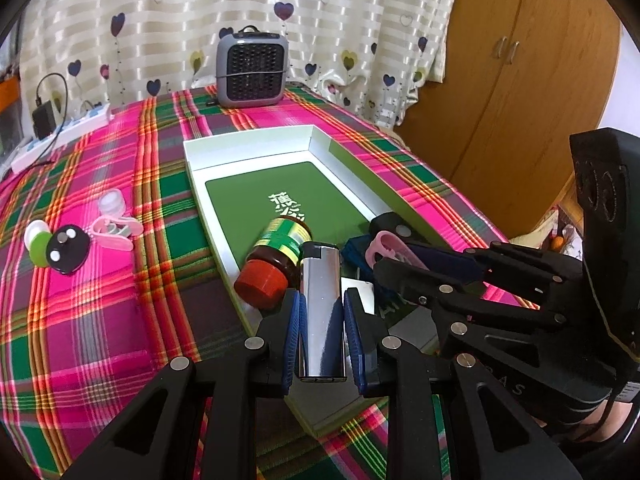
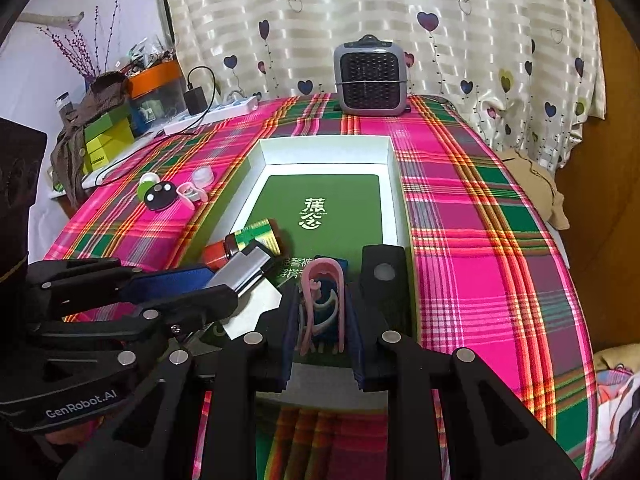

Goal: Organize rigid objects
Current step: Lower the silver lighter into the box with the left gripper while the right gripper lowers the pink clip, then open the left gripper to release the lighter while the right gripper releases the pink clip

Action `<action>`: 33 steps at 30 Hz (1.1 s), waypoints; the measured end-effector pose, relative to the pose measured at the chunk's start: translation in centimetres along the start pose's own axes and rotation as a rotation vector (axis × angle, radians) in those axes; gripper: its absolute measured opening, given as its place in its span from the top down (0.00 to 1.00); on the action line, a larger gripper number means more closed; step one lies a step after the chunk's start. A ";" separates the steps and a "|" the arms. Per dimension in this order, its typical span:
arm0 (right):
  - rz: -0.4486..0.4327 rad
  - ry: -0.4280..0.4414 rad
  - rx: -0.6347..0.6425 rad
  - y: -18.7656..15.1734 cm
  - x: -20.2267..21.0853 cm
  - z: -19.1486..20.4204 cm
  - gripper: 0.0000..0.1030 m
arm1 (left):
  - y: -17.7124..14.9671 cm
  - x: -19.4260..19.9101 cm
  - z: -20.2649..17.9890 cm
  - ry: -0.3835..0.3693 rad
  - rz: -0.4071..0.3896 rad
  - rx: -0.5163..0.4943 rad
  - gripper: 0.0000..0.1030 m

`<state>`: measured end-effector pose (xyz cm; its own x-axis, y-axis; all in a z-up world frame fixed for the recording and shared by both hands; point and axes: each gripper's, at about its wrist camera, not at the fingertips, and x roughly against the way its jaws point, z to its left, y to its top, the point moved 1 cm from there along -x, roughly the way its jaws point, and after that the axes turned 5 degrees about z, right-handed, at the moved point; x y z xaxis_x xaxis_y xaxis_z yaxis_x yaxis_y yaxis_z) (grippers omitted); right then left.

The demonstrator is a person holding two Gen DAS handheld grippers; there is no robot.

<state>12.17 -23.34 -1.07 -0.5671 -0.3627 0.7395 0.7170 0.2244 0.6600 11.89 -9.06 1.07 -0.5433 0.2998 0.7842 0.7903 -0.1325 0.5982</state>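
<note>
My left gripper (image 1: 321, 320) is shut on a chrome lighter (image 1: 322, 312) and holds it over the near end of the white box (image 1: 256, 146) with a green floor. The lighter also shows in the right wrist view (image 2: 246, 272). My right gripper (image 2: 320, 316) is shut on a pink clip (image 2: 322, 304) over the box's near end; the clip also shows in the left wrist view (image 1: 390, 246). A brown bottle (image 1: 276, 264) with a red cap lies on its side in the box. A black object (image 2: 382, 276) lies in the box by the right gripper.
On the plaid cloth left of the box lie a black oval piece (image 1: 66, 250), a green-white lid (image 1: 36, 242), a pink clip (image 1: 116, 232) and a clear cap (image 1: 111, 204). A grey heater (image 1: 252, 70) stands at the back. A power strip (image 1: 60, 136) lies far left.
</note>
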 end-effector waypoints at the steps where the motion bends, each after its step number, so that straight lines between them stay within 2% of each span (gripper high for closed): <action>1: 0.002 0.001 0.002 0.1 -0.1 0.0 0.77 | 0.1 -0.1 0.0 0.002 0.001 0.000 0.79; 15: 0.015 0.039 -0.006 1.1 -1.0 -0.7 0.77 | 1.1 -1.2 0.5 0.028 0.002 0.010 0.79; 22: 0.000 0.010 0.020 1.2 -0.6 -0.2 0.75 | 1.3 -0.5 0.7 0.018 -0.022 0.022 0.79; 27: -0.011 -0.003 0.010 1.3 0.1 -0.2 0.67 | 1.2 0.2 0.7 0.005 -0.036 0.032 0.79; 33: -0.014 -0.015 0.014 1.4 0.7 0.5 0.67 | 0.9 1.3 1.0 0.004 -0.054 0.039 0.79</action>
<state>12.60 -22.86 0.41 -0.5828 -0.3527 0.7321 0.7035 0.2319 0.6718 12.21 -7.88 2.45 -0.5869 0.3014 0.7515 0.7699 -0.0795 0.6332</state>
